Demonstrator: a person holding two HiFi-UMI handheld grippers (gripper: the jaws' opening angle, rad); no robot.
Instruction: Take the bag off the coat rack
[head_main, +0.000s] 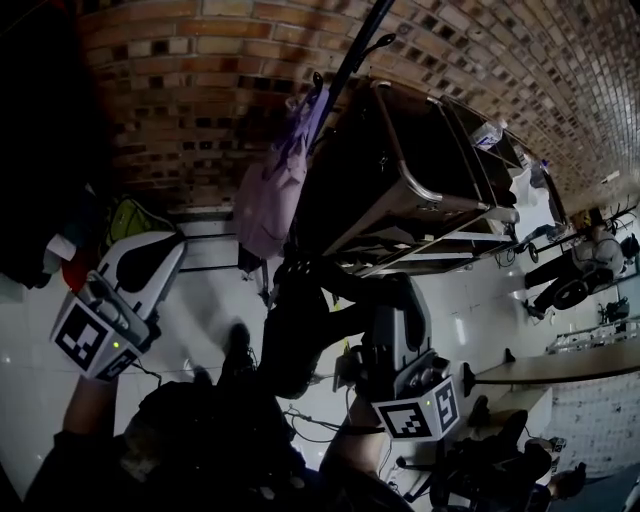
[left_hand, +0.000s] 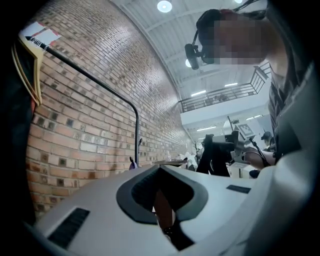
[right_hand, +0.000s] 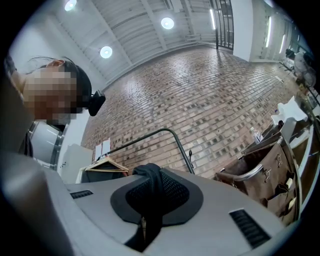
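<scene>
In the head view a black bag (head_main: 298, 335) hangs below its strap (head_main: 345, 288), which runs to my right gripper (head_main: 392, 305). The right gripper view shows that gripper (right_hand: 151, 194) shut on the black strap (right_hand: 149, 177), which loops over its jaws. The black coat rack pole (head_main: 352, 55) rises against the brick wall, with a purple bag (head_main: 272, 195) still hanging on it. The black bag hangs apart from the pole. My left gripper (head_main: 160, 255) is at the left, away from both bags. Seen in its own view, the left gripper (left_hand: 161, 200) is shut with nothing held.
A metal-framed cart with brown fabric sides (head_main: 410, 170) stands right of the rack. A black garment rail (right_hand: 150, 136) with a wooden hanger (right_hand: 106, 163) runs along the brick wall. A table edge (head_main: 545, 368) lies at the right. Cables (head_main: 310, 420) trail on the white floor.
</scene>
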